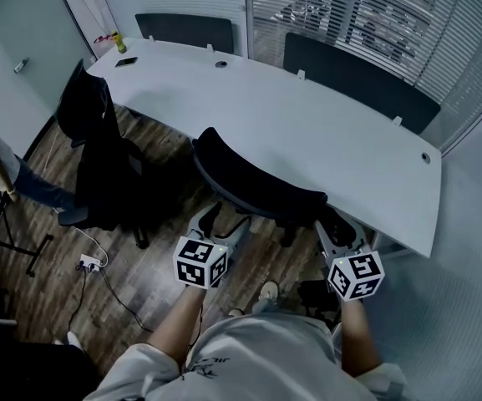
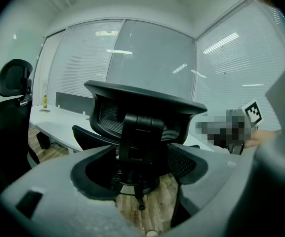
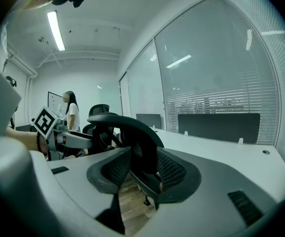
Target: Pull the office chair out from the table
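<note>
Chair [image 1: 257, 186] backrest just ahead, crosswise, table [image 1: 307, 124] beyond. Left gripper [image 1: 224, 229] by its left end, right gripper [image 1: 335, 236] by right; jaws apart, nothing held.

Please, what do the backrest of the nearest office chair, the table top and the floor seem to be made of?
Backrest: black mesh in a dark, matte frame, likely plastic; the open weave is visible. Table top: smooth white, probably laminate; it has a light sheen and no grain. Floor: brown planks with a wood look; whether they are real wood or vinyl cannot be told.
</note>
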A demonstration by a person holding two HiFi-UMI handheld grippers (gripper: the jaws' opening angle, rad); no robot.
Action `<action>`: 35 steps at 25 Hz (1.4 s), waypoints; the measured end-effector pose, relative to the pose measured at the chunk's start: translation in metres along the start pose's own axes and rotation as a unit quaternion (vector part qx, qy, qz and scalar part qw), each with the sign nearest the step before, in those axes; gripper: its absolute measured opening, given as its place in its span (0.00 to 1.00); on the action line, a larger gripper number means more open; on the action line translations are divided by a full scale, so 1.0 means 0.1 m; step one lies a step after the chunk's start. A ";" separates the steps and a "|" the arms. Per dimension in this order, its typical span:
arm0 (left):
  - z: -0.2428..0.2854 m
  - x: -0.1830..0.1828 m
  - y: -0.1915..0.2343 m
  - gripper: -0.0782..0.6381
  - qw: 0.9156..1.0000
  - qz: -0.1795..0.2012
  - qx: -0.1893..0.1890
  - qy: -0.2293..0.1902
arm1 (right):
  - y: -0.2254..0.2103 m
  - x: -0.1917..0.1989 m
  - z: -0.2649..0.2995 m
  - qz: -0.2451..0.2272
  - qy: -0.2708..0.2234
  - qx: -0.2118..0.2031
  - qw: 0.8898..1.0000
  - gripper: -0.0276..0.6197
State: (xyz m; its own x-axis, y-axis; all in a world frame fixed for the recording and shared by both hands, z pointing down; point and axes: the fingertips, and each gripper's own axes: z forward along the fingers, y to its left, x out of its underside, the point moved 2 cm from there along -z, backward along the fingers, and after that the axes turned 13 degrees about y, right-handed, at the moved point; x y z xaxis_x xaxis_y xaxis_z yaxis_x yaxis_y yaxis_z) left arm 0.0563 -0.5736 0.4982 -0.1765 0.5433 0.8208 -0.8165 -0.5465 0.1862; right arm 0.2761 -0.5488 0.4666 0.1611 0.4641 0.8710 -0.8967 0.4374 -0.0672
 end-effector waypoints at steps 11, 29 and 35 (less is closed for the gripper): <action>0.15 -0.07 0.05 0.57 1.000 0.006 0.004 0.007 | -0.15 -0.05 0.28 -0.030 0.019 -0.008 0.999 0.37; 0.40 -0.20 0.04 0.57 0.999 0.044 0.005 0.027 | -0.17 -0.06 0.67 -0.066 0.071 -0.049 0.994 0.38; 0.36 -0.17 0.05 0.56 0.999 0.047 -0.004 0.021 | -0.14 -0.04 0.66 -0.066 0.077 -0.052 0.994 0.37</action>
State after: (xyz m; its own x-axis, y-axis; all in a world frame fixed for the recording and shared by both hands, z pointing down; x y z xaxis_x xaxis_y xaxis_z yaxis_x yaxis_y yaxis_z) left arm 0.0754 -0.6088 0.5048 -0.2752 0.5160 0.8112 -0.7996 -0.5913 0.1049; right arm 0.2603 -0.6075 0.4963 0.3420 0.5064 0.7915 -0.8181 0.5749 -0.0144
